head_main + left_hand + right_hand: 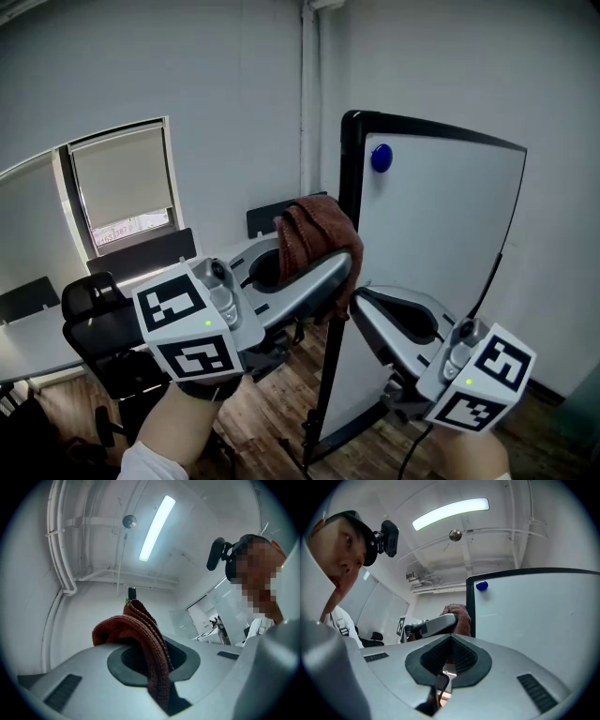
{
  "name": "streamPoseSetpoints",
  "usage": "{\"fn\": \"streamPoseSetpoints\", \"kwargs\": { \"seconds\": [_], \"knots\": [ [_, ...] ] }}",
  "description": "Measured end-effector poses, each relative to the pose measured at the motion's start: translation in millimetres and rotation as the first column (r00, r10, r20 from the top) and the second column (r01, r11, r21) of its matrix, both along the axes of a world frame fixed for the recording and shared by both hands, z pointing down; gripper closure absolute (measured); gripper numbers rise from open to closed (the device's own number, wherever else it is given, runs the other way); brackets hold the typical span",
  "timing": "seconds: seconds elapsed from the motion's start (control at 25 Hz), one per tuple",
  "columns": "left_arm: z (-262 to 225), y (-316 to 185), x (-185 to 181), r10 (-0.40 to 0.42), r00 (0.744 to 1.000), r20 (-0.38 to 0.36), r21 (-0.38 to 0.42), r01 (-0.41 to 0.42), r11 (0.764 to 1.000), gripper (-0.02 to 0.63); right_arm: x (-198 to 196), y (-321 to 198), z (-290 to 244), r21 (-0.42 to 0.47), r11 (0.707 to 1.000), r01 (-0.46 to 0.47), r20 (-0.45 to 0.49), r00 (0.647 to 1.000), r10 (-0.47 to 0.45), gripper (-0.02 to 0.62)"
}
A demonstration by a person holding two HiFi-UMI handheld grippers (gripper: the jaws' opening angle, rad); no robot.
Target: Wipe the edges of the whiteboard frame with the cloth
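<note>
The left gripper point(343, 265) pinches the cloth point(305, 239) at the whiteboard frame point(349, 178)'s upper left edge; the right gripper point(367, 300), pressed together and empty, waits lower; most edges likely remain.

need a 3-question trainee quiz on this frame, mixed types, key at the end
1. True or false: the left gripper has its jaws shut on the cloth.
2. Where is the cloth? A) at the left upright edge of the whiteboard frame; B) on the frame's top edge; C) lying on the floor.
3. Fill in: the round magnet near the top left corner of the whiteboard is coloured ____.
Key: 1 true; 2 A; 3 blue.
</note>
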State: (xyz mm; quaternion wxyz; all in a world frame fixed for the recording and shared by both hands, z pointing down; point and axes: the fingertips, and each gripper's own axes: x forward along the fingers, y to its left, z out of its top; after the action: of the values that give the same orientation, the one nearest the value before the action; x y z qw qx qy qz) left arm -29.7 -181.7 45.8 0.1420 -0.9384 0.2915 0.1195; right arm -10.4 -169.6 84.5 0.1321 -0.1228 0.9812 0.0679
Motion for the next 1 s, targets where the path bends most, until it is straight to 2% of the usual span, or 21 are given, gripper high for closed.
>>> {"fn": "streamPoseSetpoints", "kwargs": {
  "seconds": [0.28, 0.48, 0.72, 1.0],
  "knots": [
    [-17, -7, -2, 0.014, 1.000, -0.010, 0.005, -0.014, 1.000, 0.545, -3, -1, -35, 0.016, 0.998, 0.059, -0.024, 0.998, -0.059, 0.592],
    [-29, -7, -1, 0.020, 1.000, -0.009, 0.019, -0.019, 1.000, 0.545, -4, 0, -48, 0.028, 0.997, 0.068, -0.031, 0.997, -0.067, 0.592],
    [-30, -6, -2, 0.049, 0.998, -0.029, 0.012, -0.049, 0.999, 0.545, -6, 2, -43, 0.015, 0.996, 0.093, -0.029, 0.995, -0.093, 0.592],
    [-13, -5, 2, 0.048, 0.999, -0.017, 0.018, -0.047, 0.999, 0.545, -6, -1, -22, -0.013, 0.998, 0.065, -0.018, 0.998, -0.065, 0.592]
  ]
}}
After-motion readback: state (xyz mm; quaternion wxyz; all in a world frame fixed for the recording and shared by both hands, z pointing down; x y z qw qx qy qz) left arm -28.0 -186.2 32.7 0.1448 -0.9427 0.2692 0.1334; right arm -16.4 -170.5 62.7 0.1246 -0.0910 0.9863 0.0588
